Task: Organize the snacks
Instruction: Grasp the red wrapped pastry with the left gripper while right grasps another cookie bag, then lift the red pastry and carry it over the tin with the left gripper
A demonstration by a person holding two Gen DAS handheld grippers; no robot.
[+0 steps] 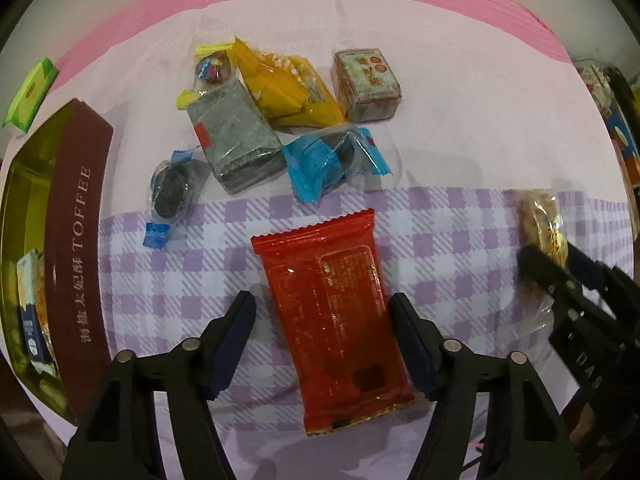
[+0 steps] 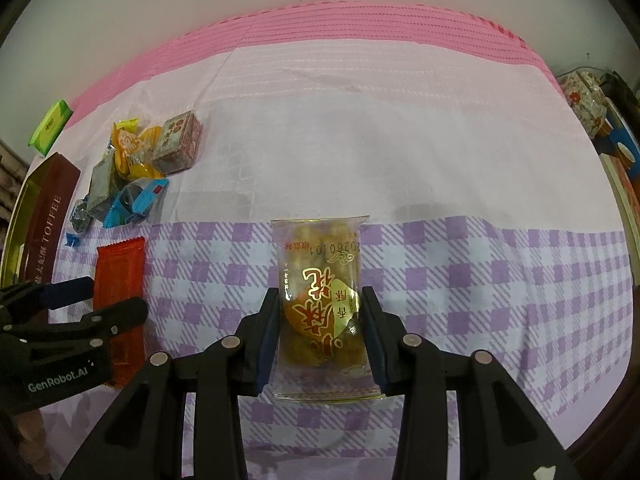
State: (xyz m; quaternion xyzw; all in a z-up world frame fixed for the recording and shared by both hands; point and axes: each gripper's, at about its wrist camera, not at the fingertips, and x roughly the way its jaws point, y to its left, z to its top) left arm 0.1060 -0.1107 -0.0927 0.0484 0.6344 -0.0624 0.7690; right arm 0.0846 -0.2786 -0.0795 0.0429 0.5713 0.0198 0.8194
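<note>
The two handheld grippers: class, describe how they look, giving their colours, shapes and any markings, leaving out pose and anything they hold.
Both the left gripper and the right gripper are matte black, with angular, cut-out linkage arms joined by round silver pivot pins. Each finger carries a dark blue ribbed pad. White lettering reading GenRobot.AI marks the left gripper's body in the right wrist view. No cables or sleeves are clearly visible.

the toffee box (image 1: pixel 78 248) stands at my left on the cloth (image 1: pixel 460 152). right of the box lies a heap of snacks (image 1: pixel 276 120); nearer me than that, a flat packet (image 1: pixel 334 320); farthest right, a clear packet (image 2: pixel 320 304).
</note>
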